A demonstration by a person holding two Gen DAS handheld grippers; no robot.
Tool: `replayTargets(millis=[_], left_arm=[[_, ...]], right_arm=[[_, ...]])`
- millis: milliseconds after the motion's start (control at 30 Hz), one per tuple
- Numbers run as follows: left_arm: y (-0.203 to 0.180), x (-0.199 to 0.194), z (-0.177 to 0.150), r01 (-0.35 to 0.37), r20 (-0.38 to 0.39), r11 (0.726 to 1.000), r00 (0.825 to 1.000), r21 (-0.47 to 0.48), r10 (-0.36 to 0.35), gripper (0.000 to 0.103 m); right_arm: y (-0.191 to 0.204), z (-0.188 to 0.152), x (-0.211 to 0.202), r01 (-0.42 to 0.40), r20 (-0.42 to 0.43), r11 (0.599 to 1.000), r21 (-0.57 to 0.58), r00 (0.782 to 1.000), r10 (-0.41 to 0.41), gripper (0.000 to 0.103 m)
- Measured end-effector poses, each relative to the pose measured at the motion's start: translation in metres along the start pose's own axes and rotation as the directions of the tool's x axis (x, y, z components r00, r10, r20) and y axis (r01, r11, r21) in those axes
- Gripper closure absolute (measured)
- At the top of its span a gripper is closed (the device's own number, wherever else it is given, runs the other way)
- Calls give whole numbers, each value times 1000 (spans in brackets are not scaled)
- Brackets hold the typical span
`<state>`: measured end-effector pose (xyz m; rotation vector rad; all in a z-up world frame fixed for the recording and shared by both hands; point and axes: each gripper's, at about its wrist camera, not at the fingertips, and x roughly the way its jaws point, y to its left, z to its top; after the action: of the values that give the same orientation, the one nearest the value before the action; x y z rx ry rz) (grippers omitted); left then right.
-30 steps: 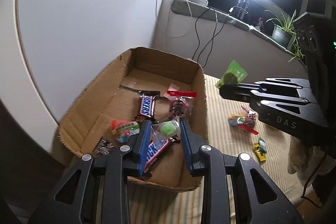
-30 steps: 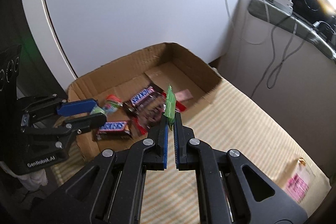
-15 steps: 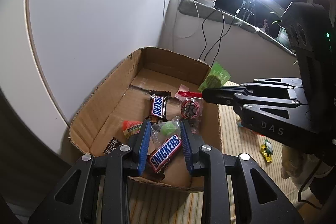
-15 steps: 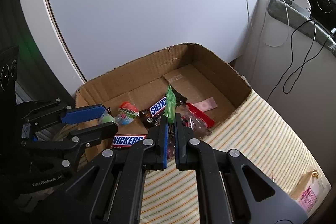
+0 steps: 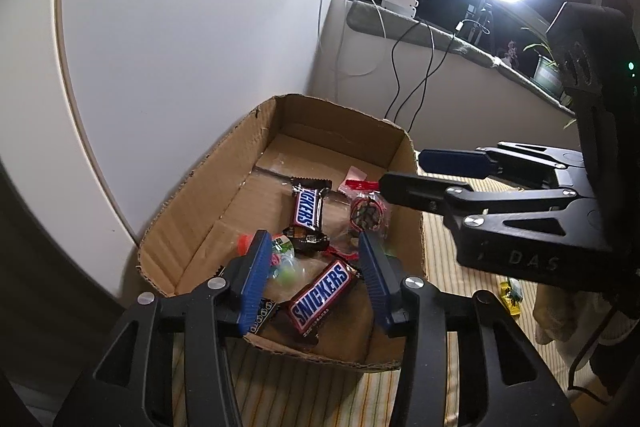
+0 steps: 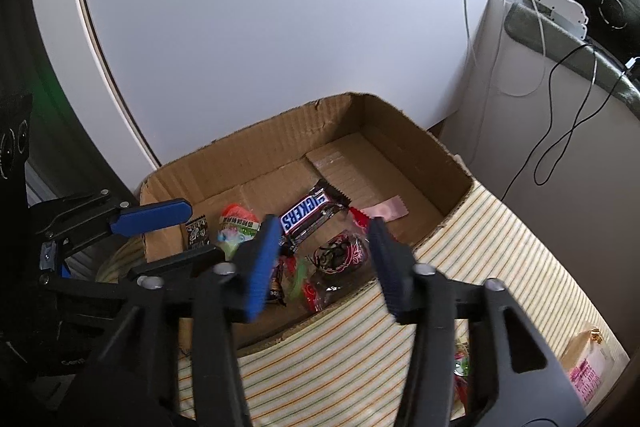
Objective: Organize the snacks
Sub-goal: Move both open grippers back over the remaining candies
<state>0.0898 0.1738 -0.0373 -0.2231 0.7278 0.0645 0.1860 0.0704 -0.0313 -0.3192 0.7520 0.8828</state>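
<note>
— Now, where do the snacks sit against the jaws?
— Inside the cardboard box point(image 5: 224, 183). The left gripper point(image 5: 312, 279) hangs over the box's near end, jaws spread wide and holding nothing; between its blue pads point(image 5: 254, 279) lies one Snickers bar point(image 5: 322, 295), with a clear candy bag point(image 5: 284, 267) at about 10 o'clock from that bar, just beside the left pad.
— And the right one?
— The right gripper point(image 6: 322, 259) is also spread apart and empty, over the box's near wall. Below its gap lie a green packet point(image 6: 298, 277) and the dark round sweet in clear wrap point(image 6: 340, 253); a second Snickers bar point(image 6: 310, 217) sits at 11 o'clock from that sweet.
— What changed from half a second ago?
— Then the right jaws were pinched on the green packet, held upright; now they have parted and the packet lies in the box. The left jaws were narrower around the candy bag and have since widened.
— Count them?
— Two Snickers bars, one candy bag, one round sweet, one green packet, one small black-and-white packet point(image 6: 198, 233), one pink wrapper point(image 6: 386, 209). Outside, on the striped cloth point(image 6: 480, 267), a yellow-green candy point(image 5: 510, 295) at 3 o'clock of the box, plus a pink printed packet point(image 6: 586, 375); more there is hidden behind the right gripper.
</note>
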Motion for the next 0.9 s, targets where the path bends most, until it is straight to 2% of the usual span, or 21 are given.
replayTargets(millis=[33,100,200,333,667,900], left_arm=[[-1,0,0,-2,0,1000,1000,3,2,59],[-1,-1,0,-6,2,1000,1000,5,6,49],[-4,-4,0,-7,12,1000,1000,10,7,47],[-9,-9,1,-4,21,1000,1000,18,4,41],[-29,-20,-1,16,40,999,999,49,-18,41],[-49,-23,-8,56,32,996,998,70,-58,41]], right_arm=[[-1,0,-1,1,2,1000,4,1000,-1,50],[-3,0,-4,7,7,1000,10,1000,-7,43],[-7,-1,-10,20,18,1000,18,1000,-21,34],[-13,-4,-21,30,21,999,35,999,-31,27],[-34,-24,-50,74,23,995,68,997,-75,27],[-60,-51,-79,117,14,985,126,993,-120,27]])
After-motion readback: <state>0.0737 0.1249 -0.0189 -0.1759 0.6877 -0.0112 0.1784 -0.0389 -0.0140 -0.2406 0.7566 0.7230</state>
